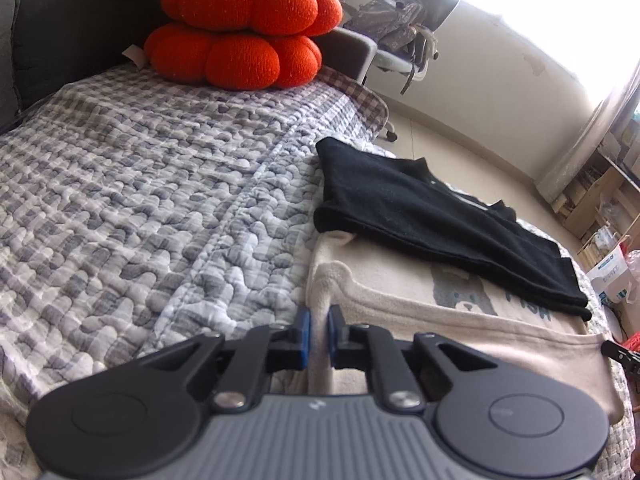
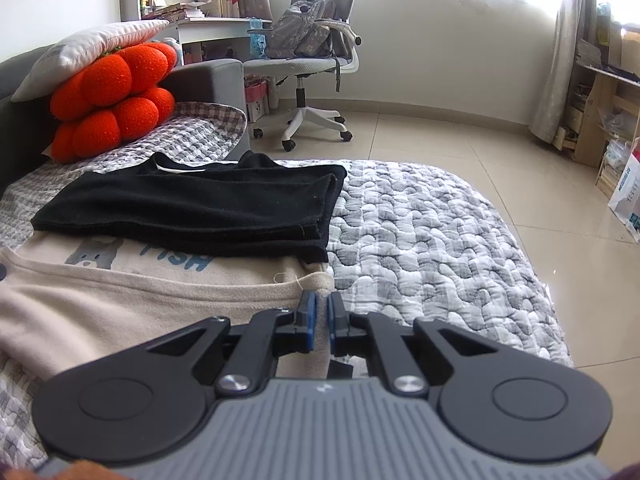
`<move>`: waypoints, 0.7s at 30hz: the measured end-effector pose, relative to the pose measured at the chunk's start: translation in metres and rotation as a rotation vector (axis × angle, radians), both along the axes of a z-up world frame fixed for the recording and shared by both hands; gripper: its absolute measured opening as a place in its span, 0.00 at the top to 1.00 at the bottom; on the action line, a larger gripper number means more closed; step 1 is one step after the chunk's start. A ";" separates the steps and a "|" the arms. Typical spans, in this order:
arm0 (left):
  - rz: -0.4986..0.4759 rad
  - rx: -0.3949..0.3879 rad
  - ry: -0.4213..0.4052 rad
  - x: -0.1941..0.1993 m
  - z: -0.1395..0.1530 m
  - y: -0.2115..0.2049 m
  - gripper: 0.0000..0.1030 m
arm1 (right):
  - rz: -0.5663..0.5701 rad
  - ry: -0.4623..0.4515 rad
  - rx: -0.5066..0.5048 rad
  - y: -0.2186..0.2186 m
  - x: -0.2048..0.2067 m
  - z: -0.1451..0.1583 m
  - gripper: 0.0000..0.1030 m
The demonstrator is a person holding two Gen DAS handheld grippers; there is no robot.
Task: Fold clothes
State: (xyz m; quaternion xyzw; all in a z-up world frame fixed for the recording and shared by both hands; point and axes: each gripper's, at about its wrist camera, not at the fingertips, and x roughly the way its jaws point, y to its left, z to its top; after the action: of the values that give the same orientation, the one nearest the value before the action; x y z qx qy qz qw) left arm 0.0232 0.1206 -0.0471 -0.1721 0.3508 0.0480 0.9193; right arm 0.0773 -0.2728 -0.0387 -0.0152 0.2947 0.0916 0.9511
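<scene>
The beige garment lay flat on the bed, soft, light and likely floppy, so each hand-held gripper, left and right, was pinched shut on a near hem corner.

Left wrist view: sat low at the beige garment's left near corner, faced far across the quilted bed. Right wrist view: low at its right near corner, faced the office chair. Shared: black folded garment, orange cushions
</scene>
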 end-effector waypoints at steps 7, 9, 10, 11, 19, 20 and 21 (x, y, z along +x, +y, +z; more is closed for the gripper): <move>0.011 -0.020 0.007 0.000 -0.003 0.004 0.92 | 0.007 -0.008 -0.010 0.000 0.001 0.001 0.93; 0.010 -0.017 0.015 0.002 -0.005 0.004 0.91 | 0.007 0.001 -0.019 0.002 0.002 -0.001 0.93; 0.011 -0.014 0.022 0.004 -0.006 0.003 0.91 | 0.007 0.005 -0.023 0.003 0.003 -0.002 0.93; 0.012 -0.011 0.030 0.005 -0.007 0.003 0.89 | 0.007 0.008 -0.027 0.003 0.004 -0.003 0.93; 0.045 -0.013 0.033 0.000 -0.001 0.012 0.63 | -0.009 0.013 -0.032 0.001 0.003 -0.003 0.93; 0.054 -0.006 0.023 -0.002 0.001 0.013 0.60 | -0.013 0.009 -0.033 0.001 0.002 -0.002 0.93; 0.058 -0.012 0.016 -0.004 0.003 0.016 0.59 | -0.018 0.007 -0.031 -0.001 0.001 -0.001 0.93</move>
State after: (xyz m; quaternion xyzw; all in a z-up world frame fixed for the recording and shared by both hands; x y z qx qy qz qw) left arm 0.0193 0.1362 -0.0437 -0.1872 0.3531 0.0739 0.9137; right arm 0.0782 -0.2740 -0.0400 -0.0269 0.2994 0.0786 0.9505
